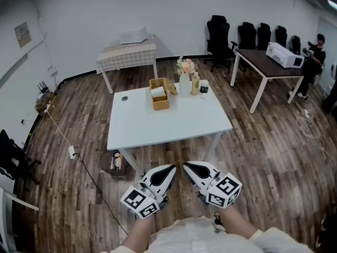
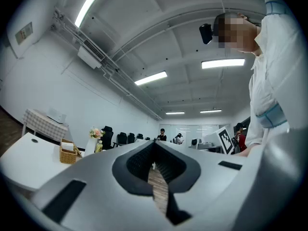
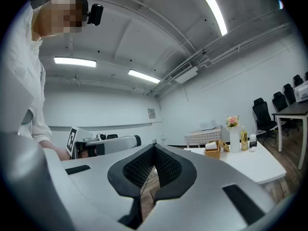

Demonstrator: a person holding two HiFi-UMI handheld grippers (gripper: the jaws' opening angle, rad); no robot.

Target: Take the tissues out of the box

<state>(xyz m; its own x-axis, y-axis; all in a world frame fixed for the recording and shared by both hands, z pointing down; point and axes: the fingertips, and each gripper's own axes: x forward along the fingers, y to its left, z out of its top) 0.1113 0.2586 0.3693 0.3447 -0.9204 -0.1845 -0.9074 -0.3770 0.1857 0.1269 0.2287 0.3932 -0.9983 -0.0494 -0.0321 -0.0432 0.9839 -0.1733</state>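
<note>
White table (image 1: pixel 158 125) with wicker tissue box (image 1: pixel 159 100) stands on plank floor (image 1: pixel 263 157); only gripper views show ceiling strip lights (image 2: pixel 150 78); left gripper (image 1: pixel 172 168) and right gripper (image 1: pixel 185 165) both closed, empty

Forearms low and close in front of the body. The left hand-held gripper (image 1: pixel 171 168) and right hand-held gripper (image 1: pixel 186 165) sit side by side, tips angled towards each other, both sets of jaws pressed together.

The left claw (image 1: pixel 172 168) and right claw (image 1: pixel 185 165) are showing white shells, black ribbed pads (image 2: pixel 138 163) and square-marker cubes (image 1: pixel 139 201); the person is wearing white sleeves (image 2: pixel 272 71).
</note>
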